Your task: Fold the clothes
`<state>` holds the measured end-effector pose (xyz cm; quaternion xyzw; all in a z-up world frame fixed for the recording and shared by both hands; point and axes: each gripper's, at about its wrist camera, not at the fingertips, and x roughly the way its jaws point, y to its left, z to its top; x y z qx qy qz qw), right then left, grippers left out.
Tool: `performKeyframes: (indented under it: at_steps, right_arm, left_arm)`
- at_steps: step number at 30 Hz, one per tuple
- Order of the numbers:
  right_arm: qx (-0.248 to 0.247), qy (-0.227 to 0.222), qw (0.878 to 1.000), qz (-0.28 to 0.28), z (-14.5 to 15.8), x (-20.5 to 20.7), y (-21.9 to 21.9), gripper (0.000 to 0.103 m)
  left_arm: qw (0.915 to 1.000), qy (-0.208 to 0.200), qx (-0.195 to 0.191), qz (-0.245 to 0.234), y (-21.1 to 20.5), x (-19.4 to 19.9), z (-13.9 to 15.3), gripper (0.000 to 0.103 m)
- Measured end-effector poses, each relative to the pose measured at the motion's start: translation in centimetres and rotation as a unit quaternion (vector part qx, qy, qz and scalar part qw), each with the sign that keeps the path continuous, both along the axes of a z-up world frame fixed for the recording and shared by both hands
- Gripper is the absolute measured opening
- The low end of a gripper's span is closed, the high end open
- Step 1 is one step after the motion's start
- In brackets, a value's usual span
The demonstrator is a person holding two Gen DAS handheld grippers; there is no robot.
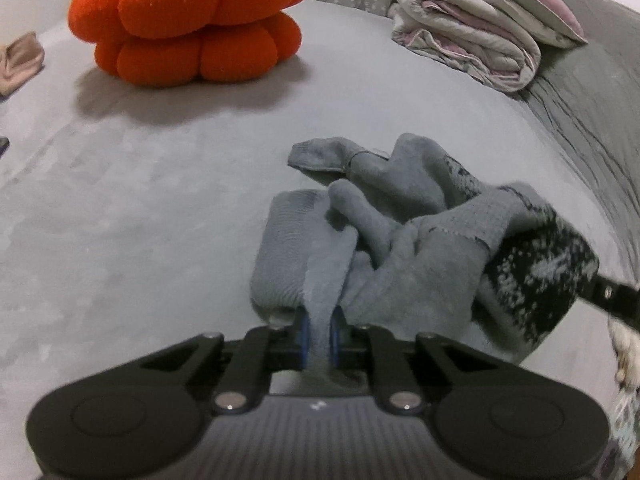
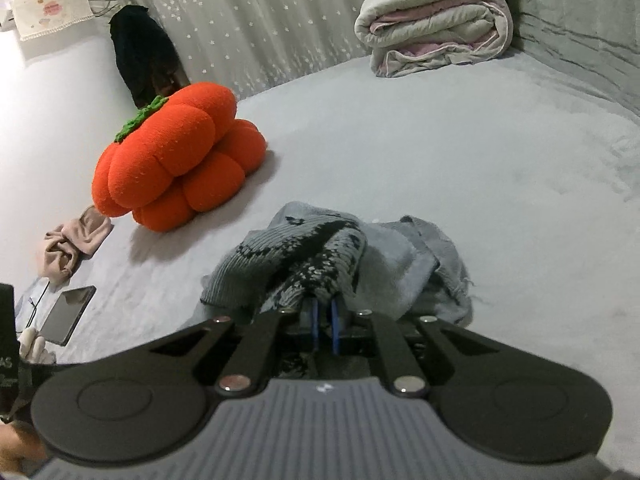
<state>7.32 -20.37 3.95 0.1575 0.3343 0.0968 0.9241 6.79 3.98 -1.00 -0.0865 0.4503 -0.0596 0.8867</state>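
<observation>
Grey sweater [image 1: 384,240] bunched on grey bed [image 1: 140,200]. Left gripper [image 1: 319,330] pinches its plain fold; right gripper [image 2: 325,320] clamps the black-patterned knit edge. Both jaws nearly closed.

You are working over a wide bed covered in a smooth pale grey sheet [image 2: 460,152]. On it lie a crumpled grey knitted garment with black pattern [image 1: 400,240], a plump orange pumpkin-shaped cushion [image 2: 176,156], a folded grey-and-pink quilt [image 2: 436,28], a bunched beige cloth [image 2: 76,244] and a dark flat tablet [image 2: 68,314].
</observation>
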Motion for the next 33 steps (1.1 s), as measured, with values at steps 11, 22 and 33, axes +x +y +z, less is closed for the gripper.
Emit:
performKeyframes:
  at_steps: [11,22,33]
  right_arm:
    - [-0.017,0.005,1.0,0.021,0.3,-1.0,0.1,0.009]
    - [-0.044,0.015,0.996,0.07,-0.1,-2.1,1.3,0.009]
    - [-0.051,0.024,0.994,0.091,-0.6,-2.0,1.3,0.032]
  left_arm:
    - [0.9989,-0.014,0.009,-0.044,2.1,-5.4,1.1,0.01]
    - [0.9942,0.001,0.041,-0.1,2.4,-8.4,-0.1,0.009]
    - [0.9957,-0.018,0.0,-0.091,2.7,-8.4,0.2,0.075]
